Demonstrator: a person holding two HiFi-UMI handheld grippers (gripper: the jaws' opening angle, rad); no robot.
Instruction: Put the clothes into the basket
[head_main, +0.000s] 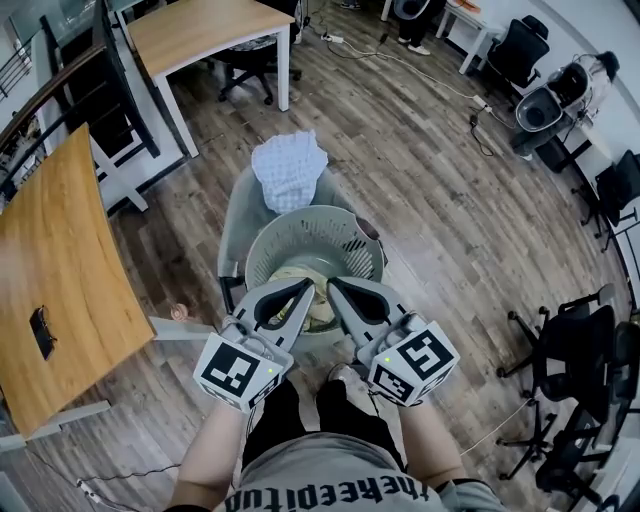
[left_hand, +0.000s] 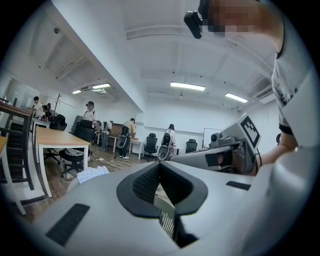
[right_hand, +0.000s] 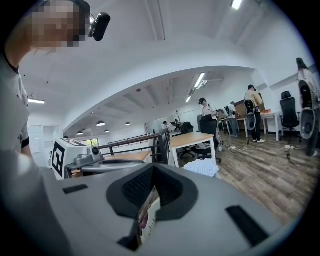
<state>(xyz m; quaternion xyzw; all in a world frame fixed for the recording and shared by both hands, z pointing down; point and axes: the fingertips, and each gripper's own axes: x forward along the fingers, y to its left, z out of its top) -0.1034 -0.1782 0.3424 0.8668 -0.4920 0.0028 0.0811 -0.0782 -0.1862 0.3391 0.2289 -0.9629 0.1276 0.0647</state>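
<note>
Room: office with brown wood-plank floor (head_main: 430, 200); grey chair (head_main: 238, 215) at its middle
Basket: round grey slatted plastic basket (head_main: 300, 222) on that chair
Clothes: pale yellowish garment (head_main: 290, 277) inside basket; white checked cloth (head_main: 288, 168) on chair back, at basket's far rim
Left tool (head_main: 304, 288): pressed together, empty, above basket's near rim
Right tool (head_main: 334, 286): pressed together, just beside left one

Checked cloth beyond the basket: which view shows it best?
Head view: the whole checked cloth shows from above, beyond the basket. The left gripper view catches only a corner of it; the right gripper view shows a small patch mid-frame.
</note>
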